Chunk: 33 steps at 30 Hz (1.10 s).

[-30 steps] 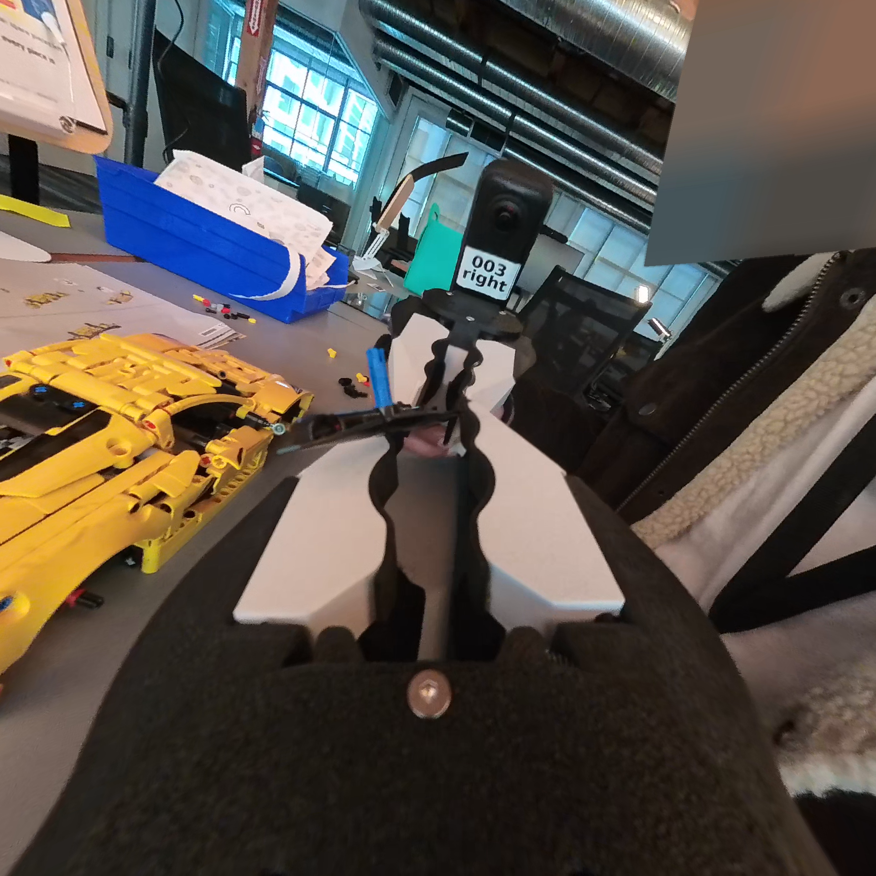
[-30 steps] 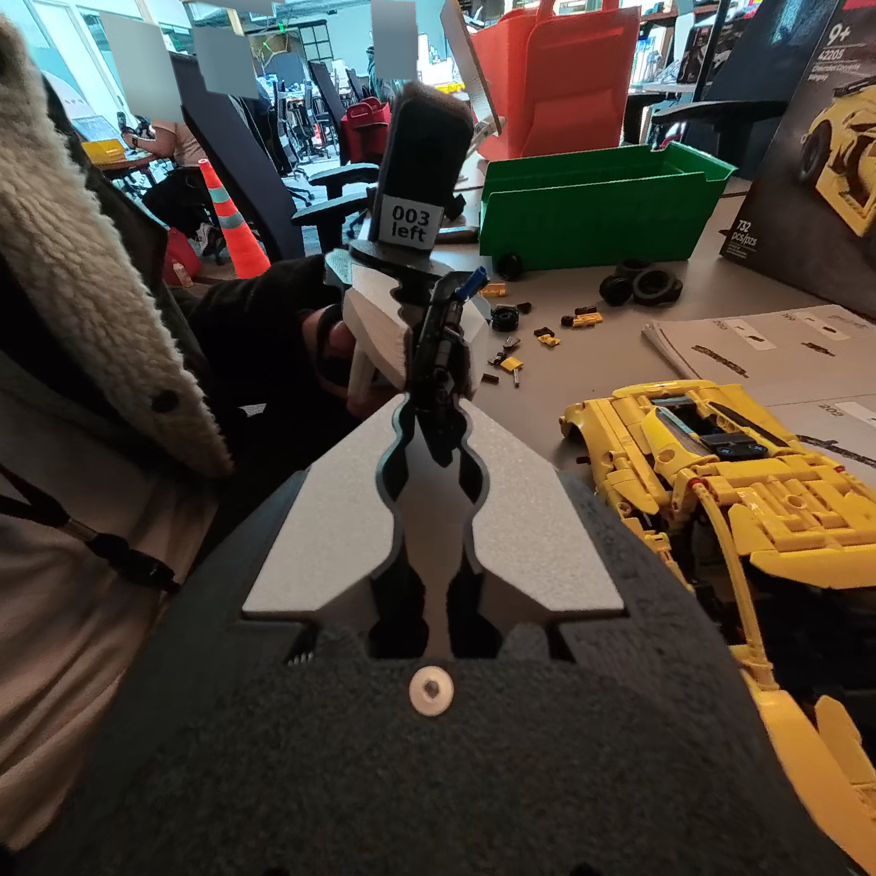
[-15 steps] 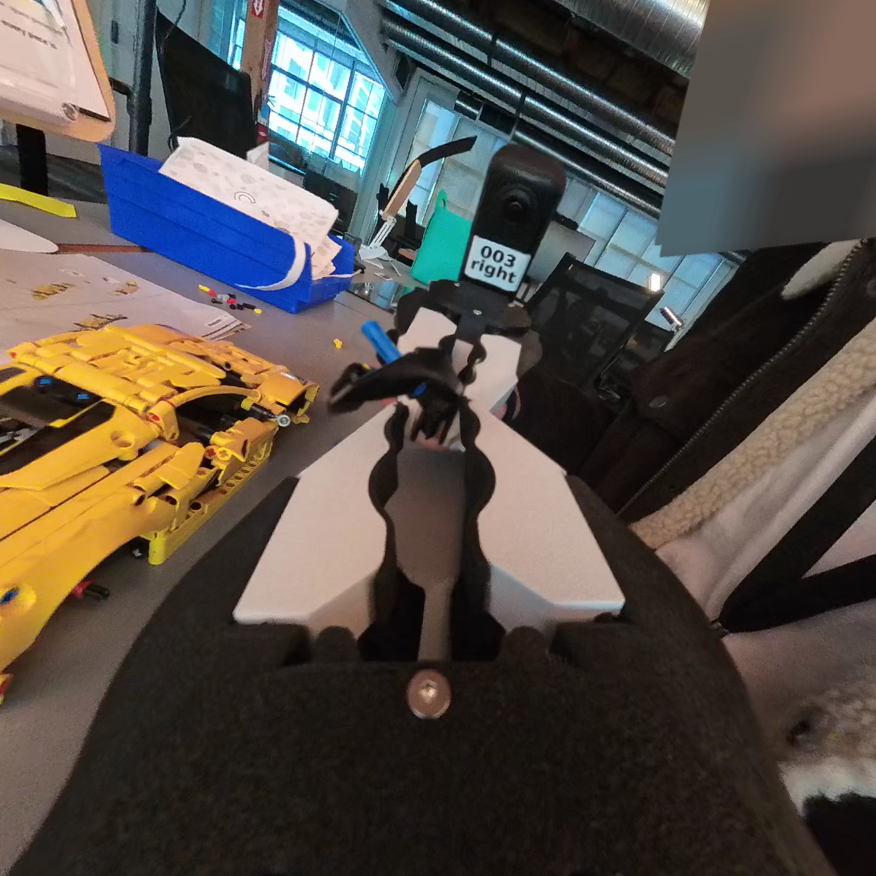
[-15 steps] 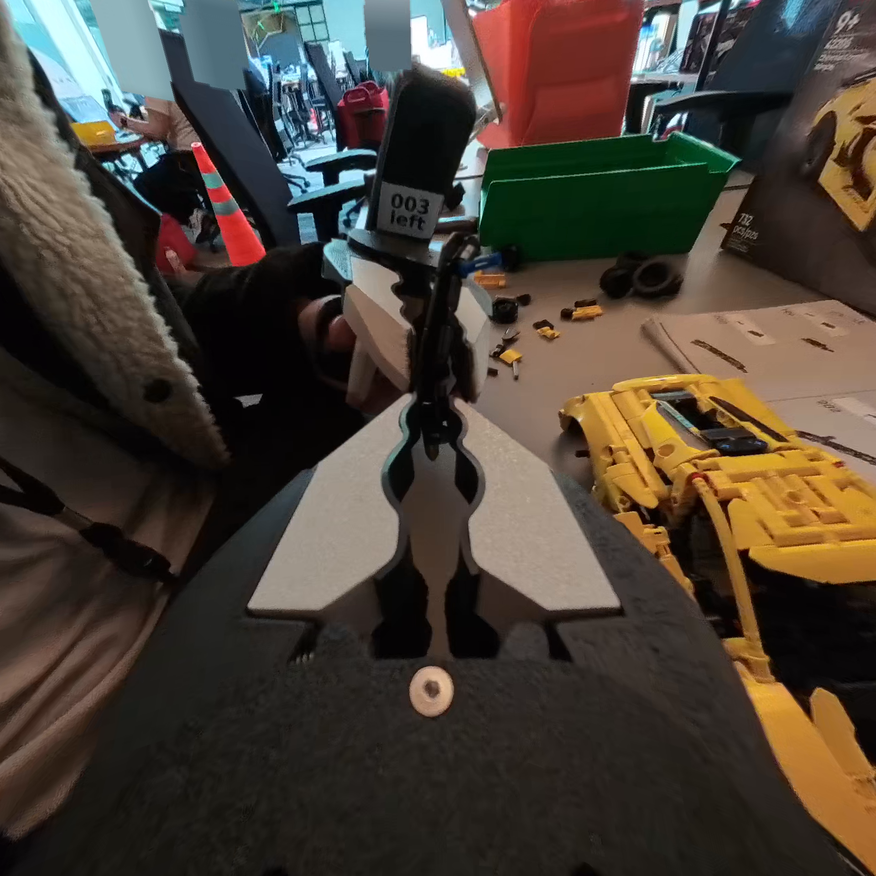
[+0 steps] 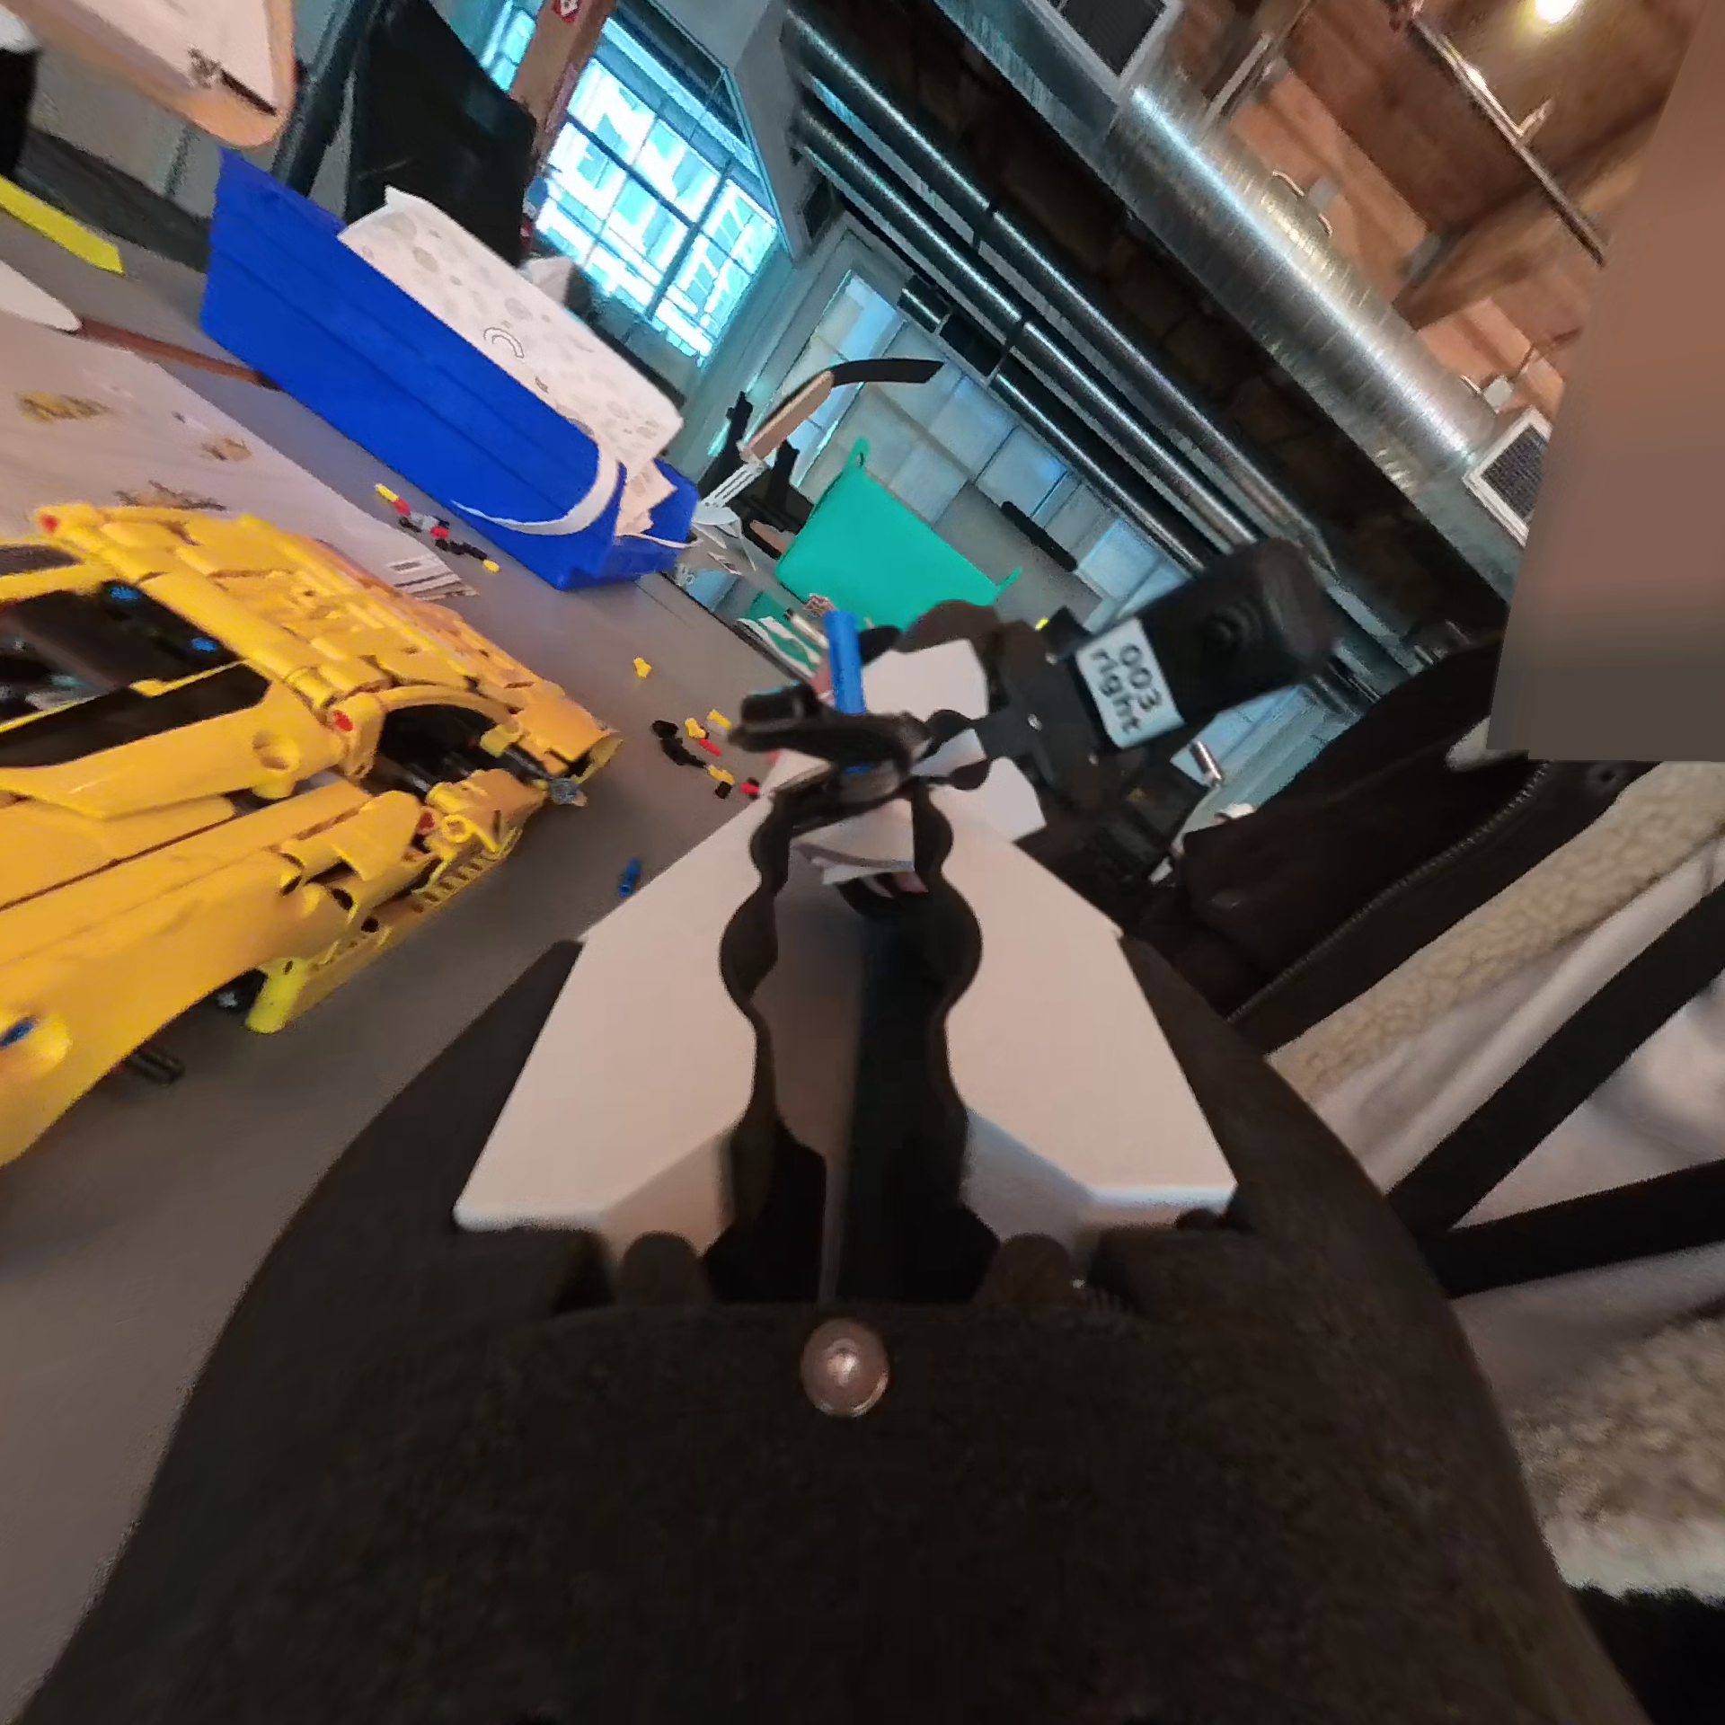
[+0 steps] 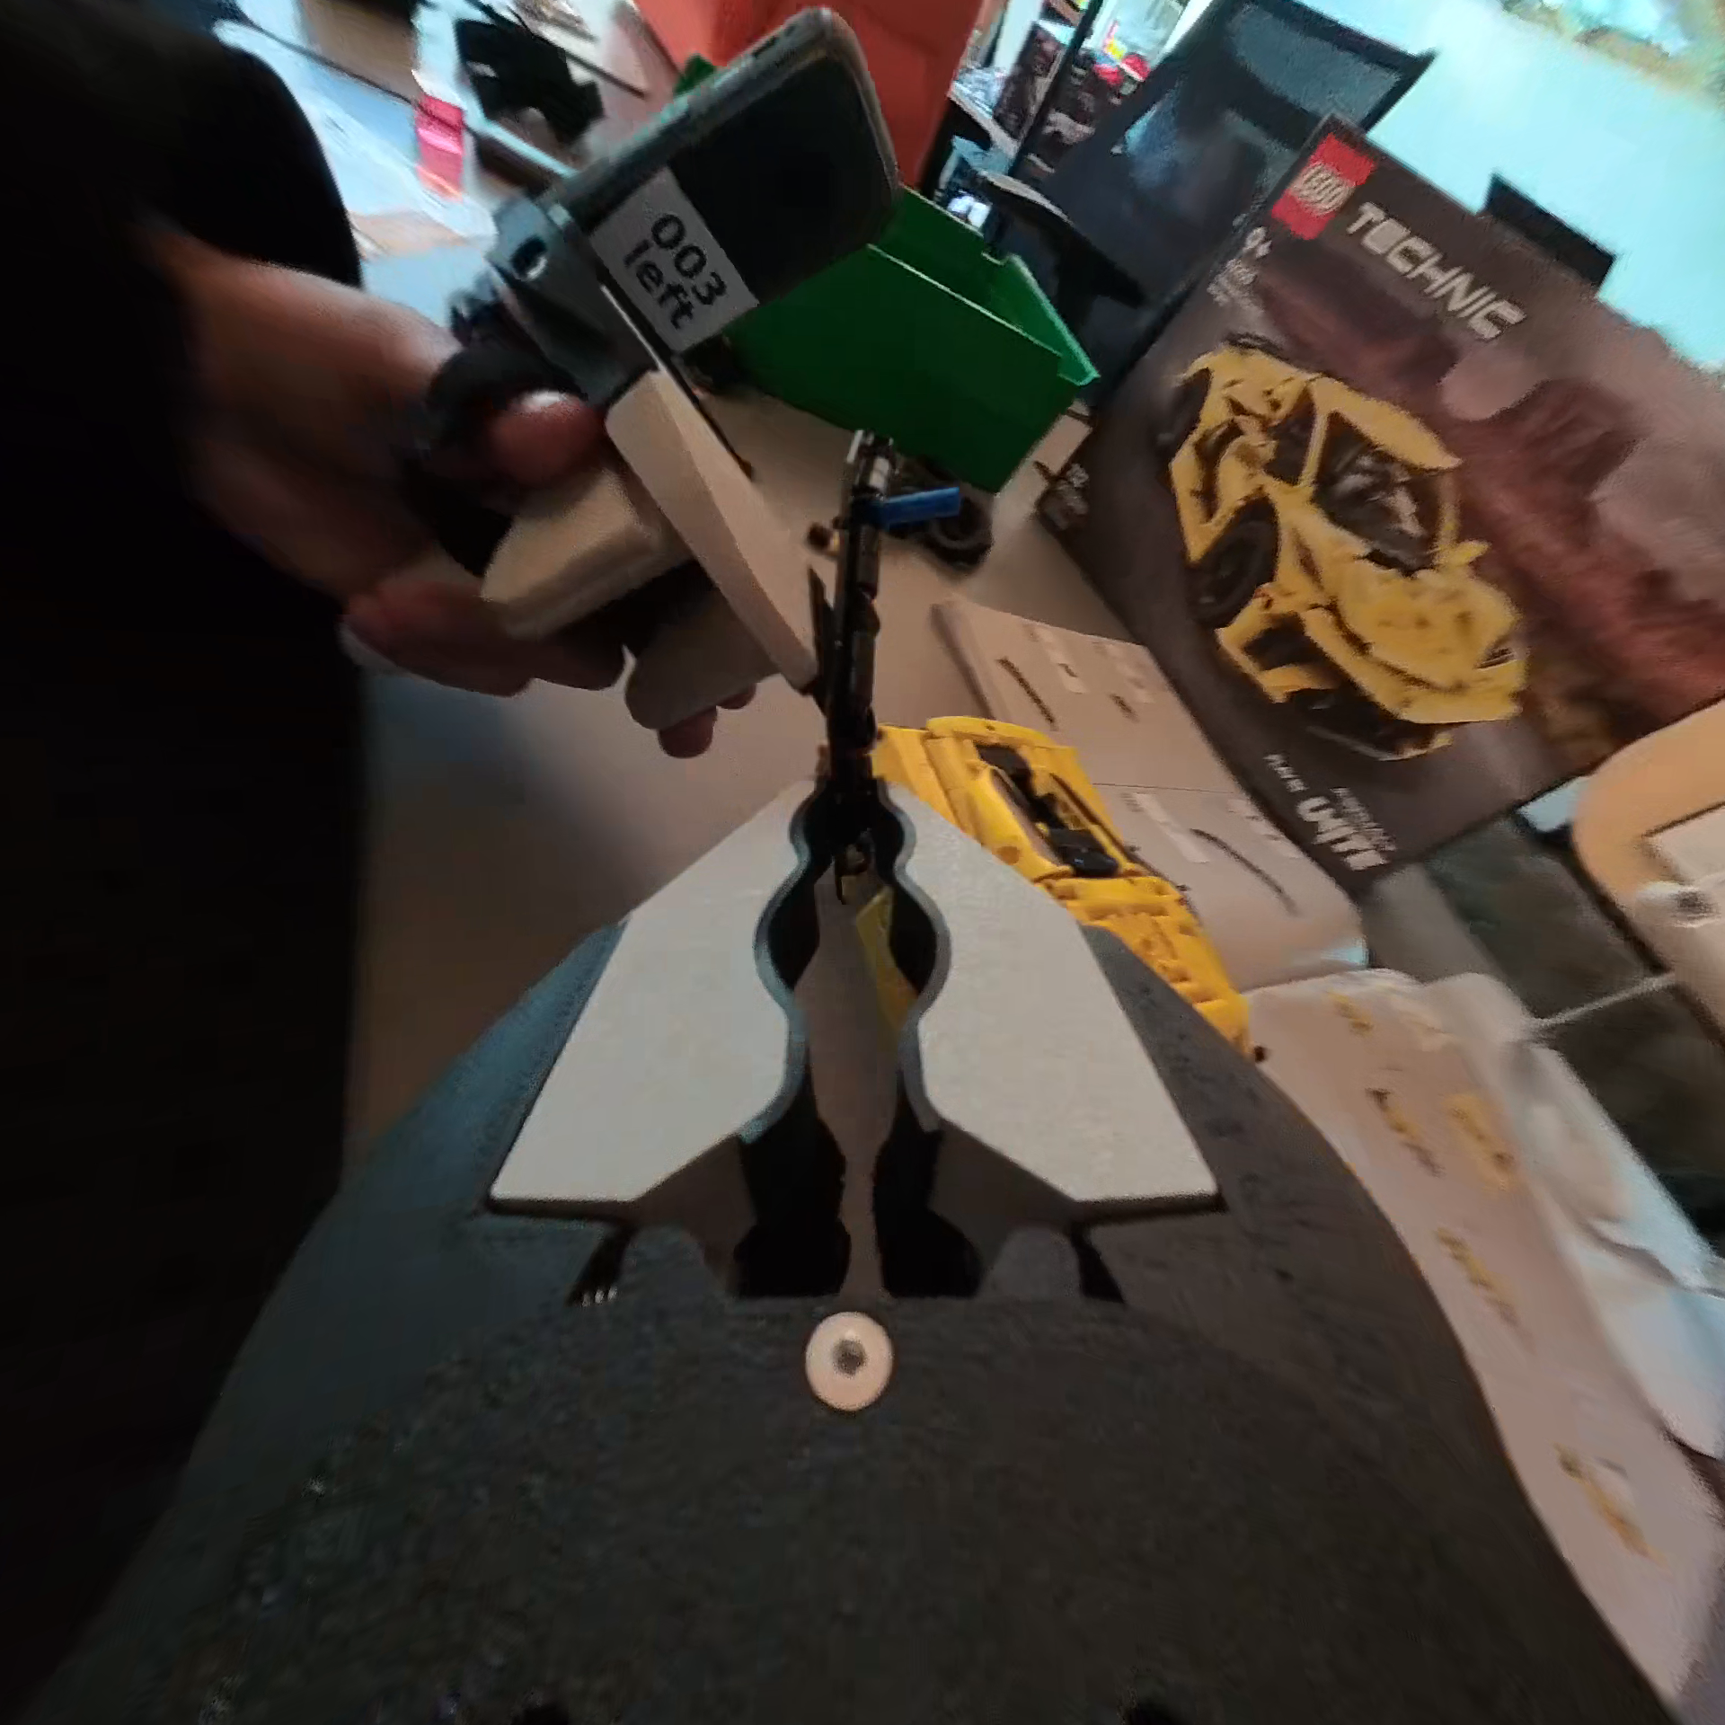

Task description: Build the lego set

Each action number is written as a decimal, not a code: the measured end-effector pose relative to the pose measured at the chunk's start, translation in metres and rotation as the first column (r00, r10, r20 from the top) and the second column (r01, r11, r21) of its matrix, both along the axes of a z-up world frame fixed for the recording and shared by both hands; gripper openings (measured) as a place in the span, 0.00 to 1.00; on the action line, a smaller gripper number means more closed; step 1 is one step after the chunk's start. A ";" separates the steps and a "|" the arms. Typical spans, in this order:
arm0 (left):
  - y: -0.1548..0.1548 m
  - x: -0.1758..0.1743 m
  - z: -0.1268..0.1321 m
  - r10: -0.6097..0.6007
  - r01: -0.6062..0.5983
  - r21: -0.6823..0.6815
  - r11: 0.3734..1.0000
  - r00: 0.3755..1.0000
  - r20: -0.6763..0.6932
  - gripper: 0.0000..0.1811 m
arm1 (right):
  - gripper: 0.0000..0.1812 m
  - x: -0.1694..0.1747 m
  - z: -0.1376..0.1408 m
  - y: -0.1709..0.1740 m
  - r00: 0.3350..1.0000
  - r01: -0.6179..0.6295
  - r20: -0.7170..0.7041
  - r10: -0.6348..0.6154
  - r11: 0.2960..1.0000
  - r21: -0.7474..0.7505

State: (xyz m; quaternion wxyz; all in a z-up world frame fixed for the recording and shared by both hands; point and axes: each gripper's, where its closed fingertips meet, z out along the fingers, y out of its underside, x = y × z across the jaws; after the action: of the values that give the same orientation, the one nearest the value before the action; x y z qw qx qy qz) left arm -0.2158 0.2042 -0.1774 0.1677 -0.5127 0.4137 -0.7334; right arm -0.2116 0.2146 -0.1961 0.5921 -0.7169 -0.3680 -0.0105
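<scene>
Left tool (image 5: 845, 803): tips drawn together on one end of a thin black part (image 5: 831, 737), clamped. Right tool (image 6: 845, 821): tips likewise closed on the same black part (image 6: 854, 635), at its opposite end. Both tools nose to nose, raised above the bench (image 5: 579, 653), no contact with it.

Black part: slim, long, apparently a Technic liftarm or link piece; exact shape lost to blur. Blue pin (image 5: 843, 663) plugged crosswise near one end, jutting out at a right angle. In right wrist view, long axis running straight away from right tool toward green bin (image 6: 896, 373), blue pin (image 6: 910, 509) pointing right. In left wrist view, part lying roughly across the tips, pin pointing up.

Handling, judged: very light, stiff hard plastic, smooth, so prone to pivoting or slipping between narrow tips if torque applied off-axis. Not fragile, but the pin held by friction only; could pop out or push through under side load. Best hold: flat faces of the part near an end, clear of the pin and its hole. With two clamps on one small part, risk of twisting it free on release of either.

Yellow car model (image 5: 243, 747) resting on bench, left of both tools, well apart from held part. Loose small pieces (image 5: 700, 737) scattered on bench between car and blue bin (image 5: 392, 401). Set box (image 6: 1381, 485) standing beyond the instruction booklet (image 6: 1073, 672).
</scene>
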 end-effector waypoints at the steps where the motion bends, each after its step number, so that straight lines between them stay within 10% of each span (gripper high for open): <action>1: 0.002 0.001 0.000 0.022 -0.022 0.005 1.000 1.000 -0.004 0.14 | 0.04 0.001 0.001 0.002 0.999 0.026 0.025 -0.026 0.999 0.019; 8: 0.005 0.018 0.016 0.296 -0.308 0.116 0.944 0.949 0.110 0.15 | 0.04 0.009 0.013 0.011 0.983 0.142 -0.117 -0.140 0.990 0.008; 18: 0.004 0.018 0.018 0.303 -0.319 0.131 0.939 0.944 0.127 0.16 | 0.04 0.013 0.012 0.016 0.965 0.207 -0.159 -0.208 0.978 -0.022; 28: 0.003 0.019 0.002 0.304 -0.307 0.256 0.917 0.951 0.050 0.09 | 0.04 0.016 -0.001 0.016 0.956 0.246 0.144 -0.255 0.966 0.077; 33: 0.006 0.013 0.003 0.259 -0.262 0.232 0.937 0.965 0.044 0.09 | 0.06 0.010 -0.003 0.013 0.980 0.196 0.028 -0.198 0.980 0.040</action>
State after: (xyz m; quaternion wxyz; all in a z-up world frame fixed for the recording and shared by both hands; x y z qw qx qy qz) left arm -0.2032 0.2103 -0.1746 0.3255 -0.5348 0.4253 -0.6536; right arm -0.2014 0.2272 -0.1989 0.5953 -0.7385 -0.3045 -0.0874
